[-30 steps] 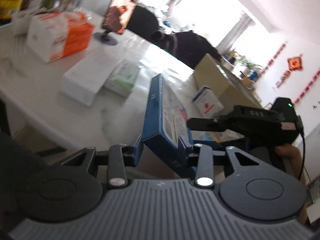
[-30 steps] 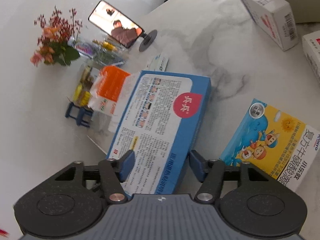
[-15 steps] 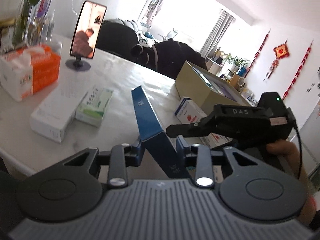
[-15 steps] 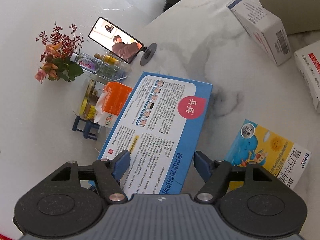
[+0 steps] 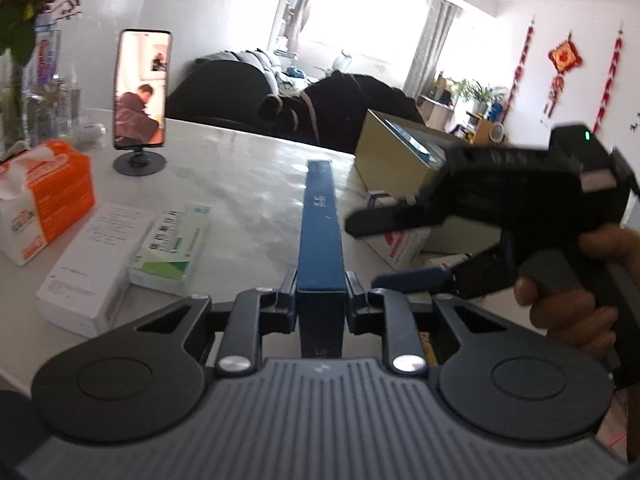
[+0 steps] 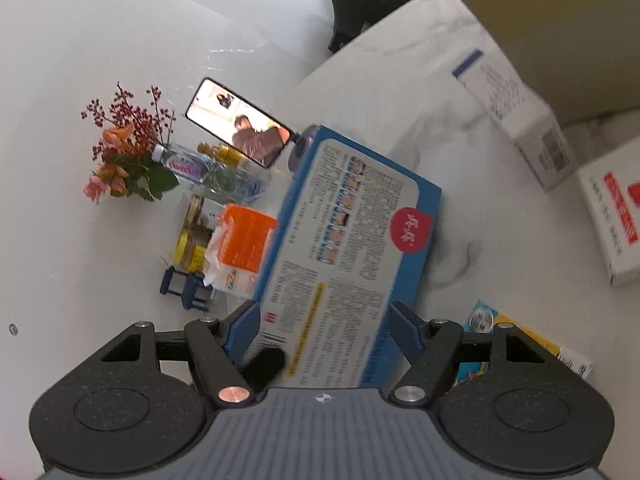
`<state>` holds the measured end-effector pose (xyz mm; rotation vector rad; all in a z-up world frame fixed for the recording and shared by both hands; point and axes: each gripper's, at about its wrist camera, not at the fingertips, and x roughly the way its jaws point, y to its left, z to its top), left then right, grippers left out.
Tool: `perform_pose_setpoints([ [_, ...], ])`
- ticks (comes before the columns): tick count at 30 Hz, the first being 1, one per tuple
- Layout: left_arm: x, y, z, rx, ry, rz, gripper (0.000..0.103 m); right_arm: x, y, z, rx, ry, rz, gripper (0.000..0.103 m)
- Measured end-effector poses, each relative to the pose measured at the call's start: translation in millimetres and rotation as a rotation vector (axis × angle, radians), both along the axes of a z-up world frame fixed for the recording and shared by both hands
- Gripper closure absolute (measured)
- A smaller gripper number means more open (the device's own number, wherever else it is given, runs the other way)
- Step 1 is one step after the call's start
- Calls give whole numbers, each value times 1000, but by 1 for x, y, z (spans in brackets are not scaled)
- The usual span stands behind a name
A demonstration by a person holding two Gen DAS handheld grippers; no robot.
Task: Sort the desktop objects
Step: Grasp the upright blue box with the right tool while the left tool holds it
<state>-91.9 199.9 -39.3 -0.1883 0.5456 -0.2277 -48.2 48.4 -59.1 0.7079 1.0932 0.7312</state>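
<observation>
A flat blue box with a printed white face hangs above the white marble table. My left gripper is shut on the box's near end, pads pressed on its two wide faces, so I see its thin edge standing upright. My right gripper is open, and the box's near end lies across its width between the blue fingers. In the left wrist view the right gripper comes in from the right, held by a hand, its fingertips beside the box.
An orange tissue pack, a white box and a green-white box lie at the left. A phone on a stand is behind them. A cardboard carton, white boxes and a yellow-blue box are at the right.
My left gripper rolled, turning the blue box from tilted to edge-on upright, and lifted it. The right gripper's jaws widened off the box's sides.
</observation>
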Motion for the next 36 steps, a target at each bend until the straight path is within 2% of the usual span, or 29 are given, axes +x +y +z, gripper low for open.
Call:
perform_pose_setpoints([
  [6, 11, -12, 4, -2, -8, -67, 76, 10, -1, 8, -7, -18, 3, 29],
  [12, 21, -12, 8, -135, -37, -206, 71, 18, -2, 16, -45, -33, -1, 31],
  [19, 36, -9, 4, -262, -23, -281, 71, 33, 1, 19, -122, -39, -21, 53],
  [24, 39, 0, -1, -320, -5, -273, 70, 42, 13, 29, -229, -89, 22, 62],
  [29, 36, 15, -9, -361, 13, -232, 70, 48, 27, 32, -335, -118, 63, 65],
  [32, 36, 20, -14, -368, 30, -203, 69, 49, 38, 32, -381, -135, 93, 72],
  [36, 43, 26, -19, -379, 54, -170, 69, 48, 51, 29, -435, -145, 121, 72],
])
